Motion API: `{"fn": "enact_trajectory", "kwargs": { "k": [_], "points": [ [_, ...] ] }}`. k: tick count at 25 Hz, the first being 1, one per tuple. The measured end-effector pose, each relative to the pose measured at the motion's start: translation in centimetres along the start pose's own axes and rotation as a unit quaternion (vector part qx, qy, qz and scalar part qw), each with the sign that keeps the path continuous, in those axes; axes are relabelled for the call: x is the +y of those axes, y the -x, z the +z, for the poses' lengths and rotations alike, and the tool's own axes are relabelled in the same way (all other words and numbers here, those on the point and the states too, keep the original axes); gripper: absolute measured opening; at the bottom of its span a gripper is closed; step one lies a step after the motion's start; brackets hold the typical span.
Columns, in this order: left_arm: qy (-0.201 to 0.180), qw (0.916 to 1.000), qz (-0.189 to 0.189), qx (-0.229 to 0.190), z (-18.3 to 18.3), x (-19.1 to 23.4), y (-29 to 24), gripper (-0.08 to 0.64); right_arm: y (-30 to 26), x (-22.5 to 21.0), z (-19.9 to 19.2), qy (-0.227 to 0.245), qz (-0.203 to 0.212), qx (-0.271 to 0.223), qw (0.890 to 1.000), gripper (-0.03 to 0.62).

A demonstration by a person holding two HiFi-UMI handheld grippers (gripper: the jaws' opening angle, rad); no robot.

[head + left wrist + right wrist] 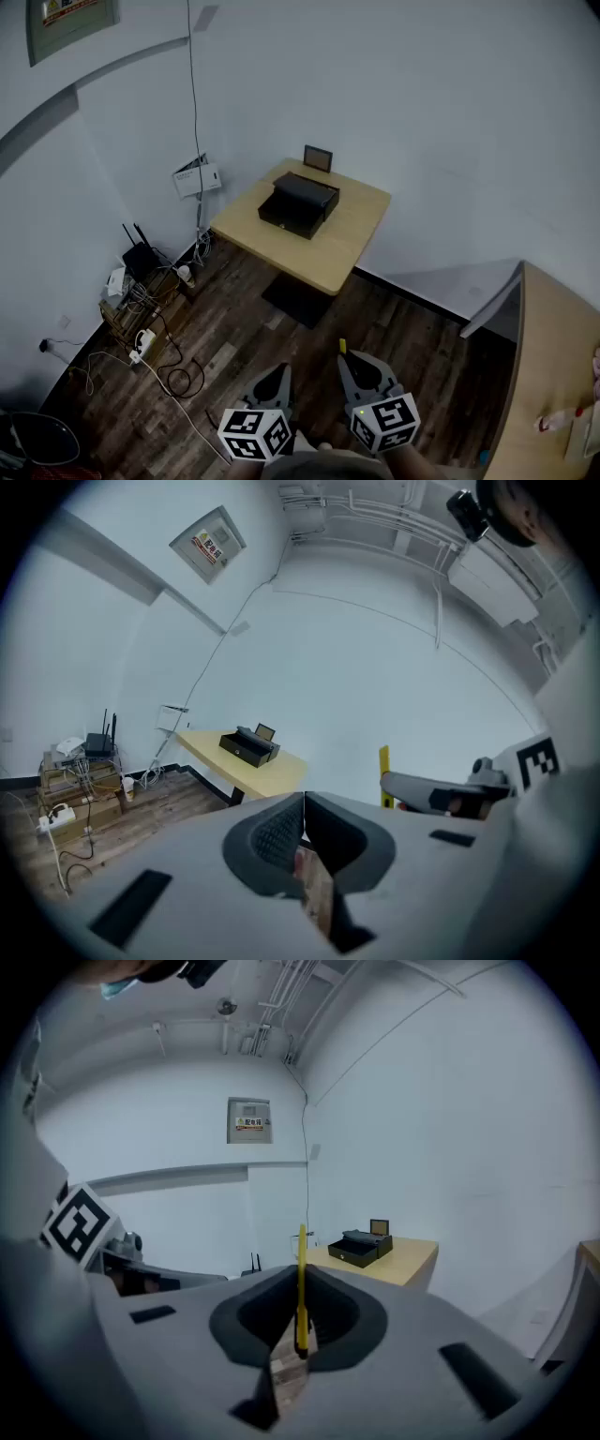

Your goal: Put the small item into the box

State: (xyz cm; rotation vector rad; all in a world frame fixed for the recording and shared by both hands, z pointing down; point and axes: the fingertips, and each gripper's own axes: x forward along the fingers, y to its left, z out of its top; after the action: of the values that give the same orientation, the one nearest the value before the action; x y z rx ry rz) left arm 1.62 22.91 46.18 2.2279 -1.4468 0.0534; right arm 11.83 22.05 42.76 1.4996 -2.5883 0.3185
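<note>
A black box [298, 203] stands on a small light wooden table [352, 246] by the far wall, well away from both grippers. Low in the head view, over the wood floor, my right gripper [349, 362] is shut on a thin yellow stick [342, 347]. In the right gripper view the yellow stick [301, 1283] stands upright between the jaws of that gripper [301, 1277], with the box [361, 1248] far ahead. My left gripper [277, 377] hangs beside it. In its own view the left gripper [303, 804] is shut with nothing between the jaws, and the box [248, 747] lies far ahead.
A small dark frame [318, 157] stands at the table's back edge. A router and tangled cables [141, 277] lie on the floor at the left wall. A wooden counter [553, 375] fills the right edge. A dark round object [37, 441] sits at the bottom left.
</note>
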Motion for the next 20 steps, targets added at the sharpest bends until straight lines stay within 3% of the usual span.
{"fn": "enact_trajectory", "kwargs": {
  "k": [12,20],
  "points": [
    [-0.009,0.9999,0.007,-0.011,-0.1,-3.1,3.3,0.003,3.5,1.3,0.4,0.008,0.023,-0.005,1.0,0.018],
    [0.008,0.9998,0.016,-0.011,-1.6,-3.9,4.1,0.003,4.9,1.5,0.1,-0.021,0.047,-0.01,0.999,0.018]
  ]
}}
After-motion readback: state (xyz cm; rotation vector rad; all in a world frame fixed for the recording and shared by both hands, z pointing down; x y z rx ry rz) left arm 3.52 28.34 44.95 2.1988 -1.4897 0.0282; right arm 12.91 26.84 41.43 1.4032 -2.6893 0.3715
